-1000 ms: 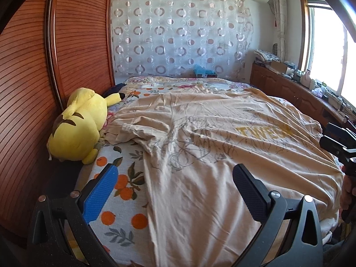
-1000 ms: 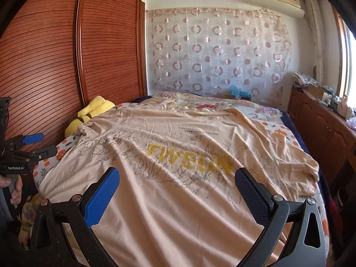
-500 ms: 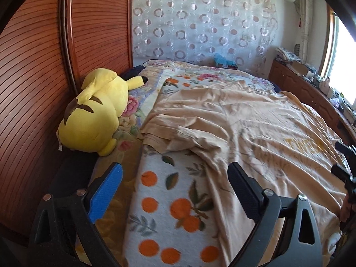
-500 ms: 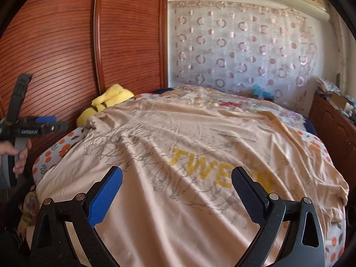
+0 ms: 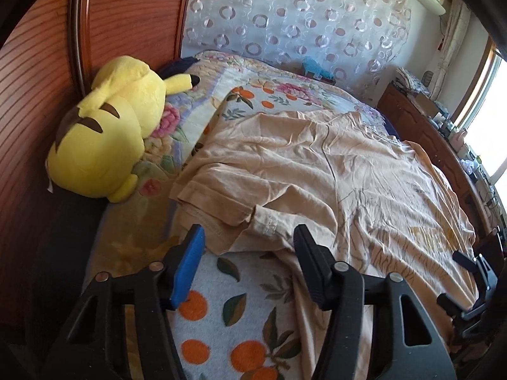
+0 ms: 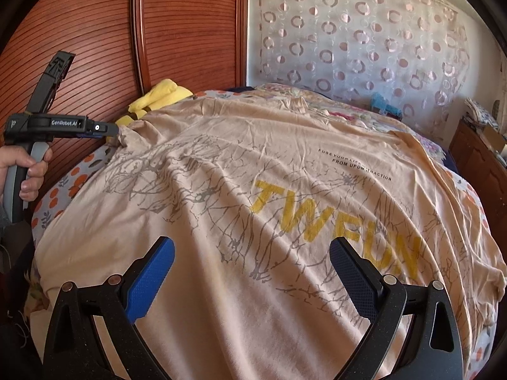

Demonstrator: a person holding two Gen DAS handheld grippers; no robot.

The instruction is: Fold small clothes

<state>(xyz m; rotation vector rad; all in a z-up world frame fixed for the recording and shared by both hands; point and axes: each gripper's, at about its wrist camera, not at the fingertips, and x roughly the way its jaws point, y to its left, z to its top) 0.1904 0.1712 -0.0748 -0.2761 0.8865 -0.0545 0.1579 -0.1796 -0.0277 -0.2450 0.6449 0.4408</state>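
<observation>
The left gripper [image 5: 247, 253] stands released, its 2 fingers spread on either side of the crumpled sleeve [image 5: 221, 218] of the peach T-shirt [image 5: 332, 183], with the sleeve hem lying just between and ahead of the tips. From the right wrist view this same gripper sits at the shirt's left sleeve, near the left edge of the bed [image 5: 221, 316]; whether its tips already touch the cloth cannot be told. The right gripper [image 6: 252, 267] is also released, jaws wide, hanging over the lower body of the shirt with nothing between the pads.

The T-shirt lies spread front-up across most of the bed, its yellow lettering [image 6: 332, 221] toward the right side, hem at the near edge, collar toward the far end. A yellow plush toy [image 5: 104, 139] rests at the left edge against the wooden wardrobe [image 5: 38, 79], just beside the sleeve.

The step in hand looks like the first fold: taking the left sleeve. Next, the left jaws would need to close on the hem through both layers, then carry it inward over the chest, clear of the plush.
</observation>
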